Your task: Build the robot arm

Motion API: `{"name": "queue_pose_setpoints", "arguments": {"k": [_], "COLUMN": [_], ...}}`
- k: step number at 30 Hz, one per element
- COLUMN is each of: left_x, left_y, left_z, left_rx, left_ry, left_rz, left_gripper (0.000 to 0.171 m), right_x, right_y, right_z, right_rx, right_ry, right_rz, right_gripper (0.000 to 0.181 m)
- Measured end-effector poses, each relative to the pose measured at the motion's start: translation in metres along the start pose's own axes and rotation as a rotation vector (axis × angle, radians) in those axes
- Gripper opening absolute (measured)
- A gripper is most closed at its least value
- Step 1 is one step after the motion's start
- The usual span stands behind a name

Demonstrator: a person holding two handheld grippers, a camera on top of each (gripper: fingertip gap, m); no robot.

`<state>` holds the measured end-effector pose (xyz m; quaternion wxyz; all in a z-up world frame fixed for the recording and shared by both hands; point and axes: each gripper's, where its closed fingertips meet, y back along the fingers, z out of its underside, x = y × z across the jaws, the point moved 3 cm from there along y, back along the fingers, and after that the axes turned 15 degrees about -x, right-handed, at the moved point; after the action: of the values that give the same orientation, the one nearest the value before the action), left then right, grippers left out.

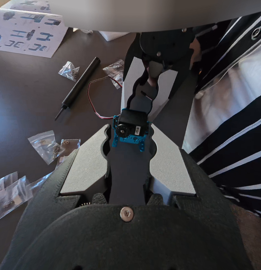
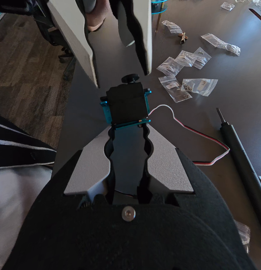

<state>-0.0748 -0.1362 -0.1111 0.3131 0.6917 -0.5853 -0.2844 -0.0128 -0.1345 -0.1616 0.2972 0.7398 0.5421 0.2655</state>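
- At the far left of the worktop (image 1: 24,95), seen from the left wrist, lies a printed sheet (image 1: 29,32). Below it are several small clear bags of hardware (image 1: 43,143).
- Next along, a black screwdriver (image 1: 80,86) lies at a slant, just beside a looping red, white and black wire (image 1: 89,93).
- That wire runs to a black servo (image 1: 131,122) seated in a blue bracket (image 1: 126,139), in the middle between the two tools.
- The left gripper (image 1: 129,126) has its jaws moderately apart on either side of the servo and bracket. I cannot tell whether they touch.
- The right gripper (image 2: 128,127) faces it from the opposite side, jaws narrowed onto the bracket's blue end plate.
- At the right edge is a person's dark garment with pale stripes (image 1: 236,146).
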Motion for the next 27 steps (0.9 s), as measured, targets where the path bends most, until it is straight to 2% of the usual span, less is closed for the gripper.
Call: {"name": "queue_pose_setpoints", "arguments": {"k": [4, 10, 27], "left_x": [-0.0045, -0.0034, -0.0016], "left_y": [-0.0017, -0.0082, -0.0094], "left_z": [0.0086, 0.0036, 0.0031], "left_rx": [-0.049, -0.034, -0.019], "left_ry": [-0.043, -0.053, -0.034], "left_rz": [-0.013, 0.042, 0.041], "left_gripper": [0.046, 0.043, 0.039], "right_x": [0.0000, -0.0002, -0.0015], "right_y": [-0.0015, -0.0013, -0.0032], "right_z": [0.0010, 0.0013, 0.0030], "right_rx": [-0.013, -0.014, -0.033], "right_ry": [-0.006, -0.002, 0.001], "right_rz": [-0.012, -0.007, -0.025], "right_gripper": [0.038, 0.037, 0.037]}}
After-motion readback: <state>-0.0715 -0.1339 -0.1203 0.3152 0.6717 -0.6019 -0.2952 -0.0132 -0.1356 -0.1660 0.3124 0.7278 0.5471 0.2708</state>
